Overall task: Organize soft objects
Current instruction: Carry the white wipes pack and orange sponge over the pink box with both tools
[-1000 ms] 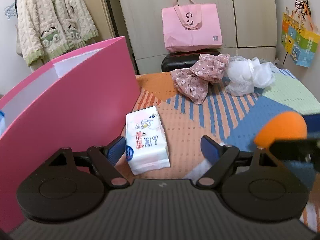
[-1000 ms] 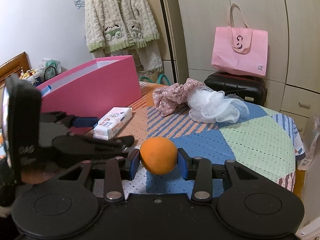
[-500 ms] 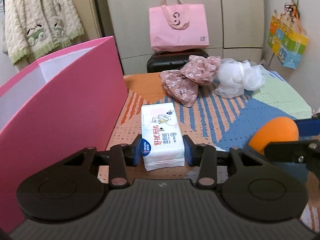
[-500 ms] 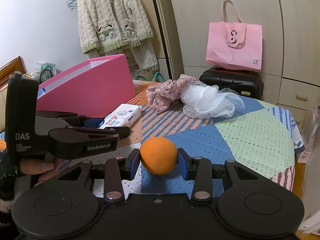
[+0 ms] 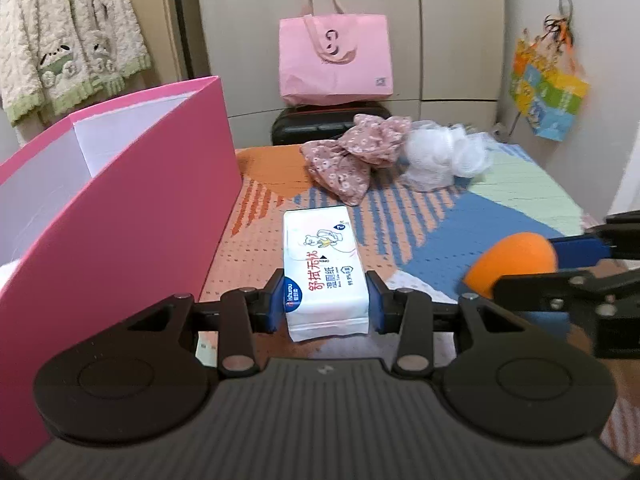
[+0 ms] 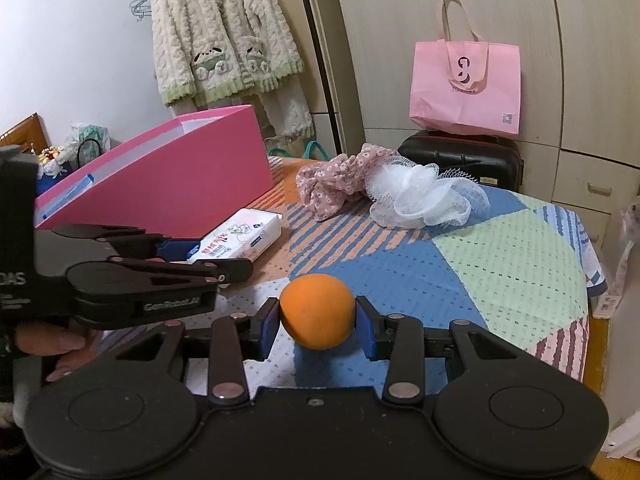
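Two handheld grippers over a table (image 6: 516, 264) with a patchwork cloth of blue, green and orange.

Left gripper (image 5: 326, 306): jaws drawn in on the near end of a white tissue pack (image 5: 322, 268), blue pads pressed to its two long sides. Pack lying lengthwise away from the camera, just beside the open pink box (image 5: 120, 216) at the left. From the right wrist view, near end seemingly raised off the cloth, though hard to tell for sure.

Right gripper (image 6: 318, 322): jaws closed on an orange ball (image 6: 317, 310), pads at its widest part, held above the cloth.

Farther back on the table, well apart from both grippers: a floral scrunchie (image 5: 354, 156) touching a white mesh puff (image 5: 444, 152).

Handling, judged from looks only:
- Pack: light, squashy, with a slick plastic wrap. Likely to dent under the pads and droop at the far end when lifted by one end. Safer hold nearer the middle of its length, across the narrow width.
- Ball: probably foam, light and springy. Grip across the widest part, as now. Too much squeeze could make it pop out.
- Scrunchie and puff: limp, almost weightless. Best pinched through a thick bunch of folds, not at a loose edge.
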